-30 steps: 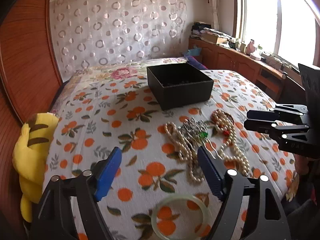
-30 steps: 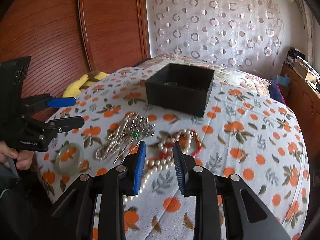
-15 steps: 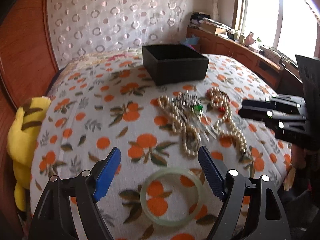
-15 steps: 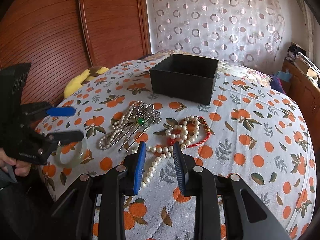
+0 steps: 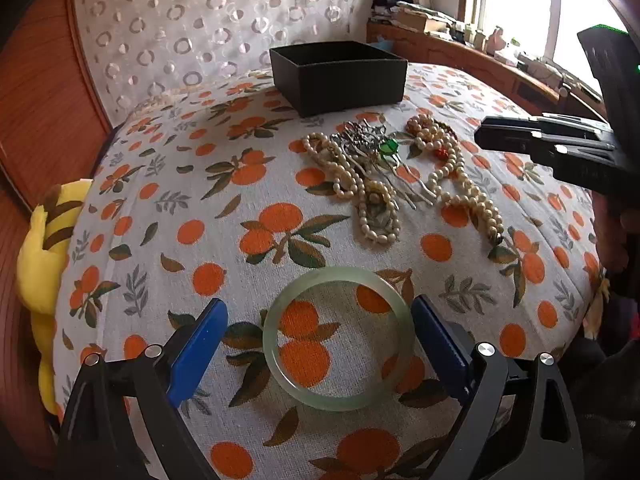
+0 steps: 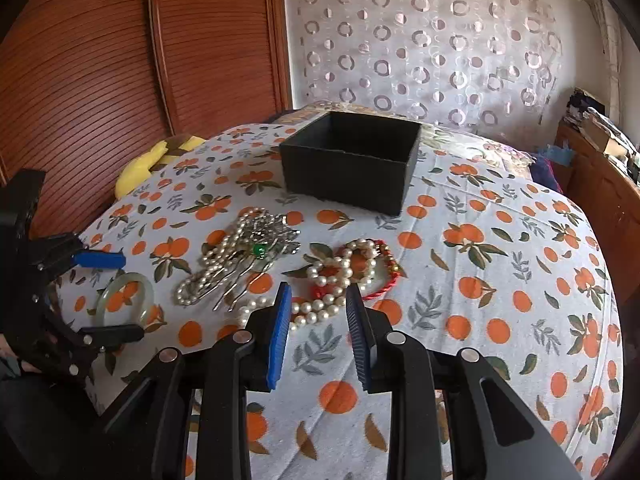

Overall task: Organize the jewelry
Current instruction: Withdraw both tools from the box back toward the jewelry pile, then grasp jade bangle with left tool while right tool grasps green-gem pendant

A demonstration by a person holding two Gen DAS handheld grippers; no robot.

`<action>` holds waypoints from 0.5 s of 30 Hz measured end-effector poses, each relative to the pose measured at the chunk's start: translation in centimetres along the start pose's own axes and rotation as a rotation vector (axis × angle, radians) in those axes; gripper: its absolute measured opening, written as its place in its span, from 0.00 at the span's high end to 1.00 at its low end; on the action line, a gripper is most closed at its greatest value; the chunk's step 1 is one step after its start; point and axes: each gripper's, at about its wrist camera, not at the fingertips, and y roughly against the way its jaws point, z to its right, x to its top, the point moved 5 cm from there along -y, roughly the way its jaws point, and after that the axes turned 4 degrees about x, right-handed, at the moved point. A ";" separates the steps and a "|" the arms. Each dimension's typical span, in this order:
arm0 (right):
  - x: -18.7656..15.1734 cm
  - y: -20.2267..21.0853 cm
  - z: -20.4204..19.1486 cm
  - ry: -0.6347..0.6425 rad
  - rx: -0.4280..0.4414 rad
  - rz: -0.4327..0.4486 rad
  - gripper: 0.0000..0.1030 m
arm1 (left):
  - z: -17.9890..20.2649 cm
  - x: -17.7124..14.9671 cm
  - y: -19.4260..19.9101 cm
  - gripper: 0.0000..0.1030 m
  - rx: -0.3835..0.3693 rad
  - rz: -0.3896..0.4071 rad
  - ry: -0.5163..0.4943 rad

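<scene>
Bedroom setup, orange-print bedspread [image 5: 248,184] as the work surface. Left gripper [image 5: 320,344] is spread wide around the pale green jade bangle [image 5: 338,338], gripping nothing yet. Looks like pickup: next it should close, then carry to the open black box [image 5: 340,72]. Right gripper [image 6: 316,320] hovers half-open, empty, over the pearl strand [image 6: 316,308].

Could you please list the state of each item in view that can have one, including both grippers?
Black square box: open, no lid, upright.
Pale green jade bangle: flat on the bedspread between the open jaws, ungripped.
Left gripper: open wide.
Right gripper: open narrowly, empty.
Silver hair comb with green stone: lying across a pearl strand.
Pearl necklace with red cord: heaped loosely.
</scene>
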 end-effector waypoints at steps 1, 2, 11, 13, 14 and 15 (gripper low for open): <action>0.1 -0.1 0.1 0.000 -0.003 0.000 0.70 | 0.0 0.0 0.0 0.13 -0.005 0.000 0.002; 0.2 -0.2 0.2 -0.002 -0.003 -0.001 0.70 | -0.1 -0.1 0.0 0.13 -0.012 -0.001 0.007; 1.1 -1.7 -0.7 -0.003 0.045 -0.012 0.70 | -0.6 0.2 0.3 0.33 -0.023 0.035 0.012; 1.4 -2.3 -1.3 0.003 0.061 -0.016 0.70 | -1.1 0.4 0.3 0.33 -0.022 0.042 0.033; 1.6 -2.5 -1.6 0.006 0.069 -0.018 0.70 | -1.3 0.5 0.2 0.33 -0.022 0.045 0.043; 1.8 -2.8 -1.9 0.010 0.077 -0.020 0.70 | -1.6 0.7 0.3 0.33 -0.022 0.050 0.053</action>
